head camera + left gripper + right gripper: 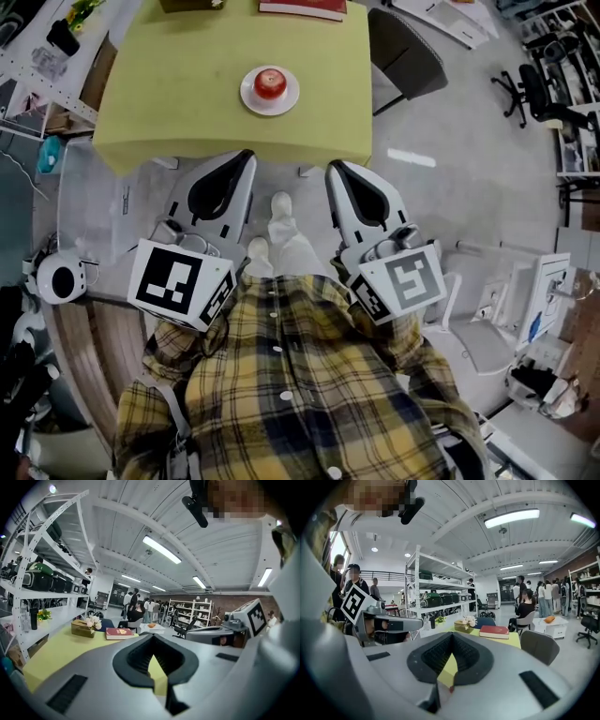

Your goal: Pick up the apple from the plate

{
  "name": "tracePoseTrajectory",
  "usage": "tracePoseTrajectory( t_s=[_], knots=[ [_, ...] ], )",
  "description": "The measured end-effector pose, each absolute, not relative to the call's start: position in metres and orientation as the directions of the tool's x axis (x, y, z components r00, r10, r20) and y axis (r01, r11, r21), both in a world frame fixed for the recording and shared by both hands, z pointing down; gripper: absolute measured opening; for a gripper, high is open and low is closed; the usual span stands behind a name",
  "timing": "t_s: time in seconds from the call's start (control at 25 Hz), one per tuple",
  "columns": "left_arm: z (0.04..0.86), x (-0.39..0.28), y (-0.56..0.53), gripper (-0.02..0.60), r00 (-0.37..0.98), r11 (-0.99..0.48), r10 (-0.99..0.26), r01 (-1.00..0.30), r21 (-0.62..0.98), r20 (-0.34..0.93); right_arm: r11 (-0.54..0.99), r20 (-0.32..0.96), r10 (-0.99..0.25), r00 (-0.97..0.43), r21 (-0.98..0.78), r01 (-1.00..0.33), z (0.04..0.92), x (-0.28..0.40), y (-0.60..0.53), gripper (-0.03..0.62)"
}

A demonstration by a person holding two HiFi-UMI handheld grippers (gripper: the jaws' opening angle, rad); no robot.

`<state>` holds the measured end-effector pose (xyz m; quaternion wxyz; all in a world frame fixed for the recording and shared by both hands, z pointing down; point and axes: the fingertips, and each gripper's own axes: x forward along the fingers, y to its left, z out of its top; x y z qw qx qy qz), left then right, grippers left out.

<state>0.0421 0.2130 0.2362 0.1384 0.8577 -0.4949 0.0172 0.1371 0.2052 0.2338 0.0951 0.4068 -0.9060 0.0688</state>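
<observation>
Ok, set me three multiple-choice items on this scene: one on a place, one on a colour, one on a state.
1. Where is the apple?
A. on the plate
B. on the book
C. on the floor

2. What colour is the table?
A. white
B. yellow-green
C. black

3. How do the jaws of the right gripper stand?
A. wide apart
B. shut on the apple
C. shut, with nothing held

Answers:
1 A: the apple sits in the middle of the white plate.
2 B: the head view shows the table's yellow-green top.
3 C: the jaw tips meet with nothing between them, and the apple is far off on the table.
</observation>
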Motion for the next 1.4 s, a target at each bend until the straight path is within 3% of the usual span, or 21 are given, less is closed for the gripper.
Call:
tracePoseTrajectory(
  t_s=[1.0,1.4],
  knots=[
    [0.222,0.032,0.047,0.005,0.348,-0.317,-0.927,-0.927,0.201,0.14,0.792,0.213,-0.59,-0.779,-0.033,-0.609,0.225,0.121,0.027,-0.004],
    [0.234,0.004,0.011,0.006,0.405,-0.37,-0.901,-0.905,0.211,0.156,0.76,0.233,-0.622,-0.747,-0.049,-0.648,0.237,0.091,0.0,-0.003]
  ],
)
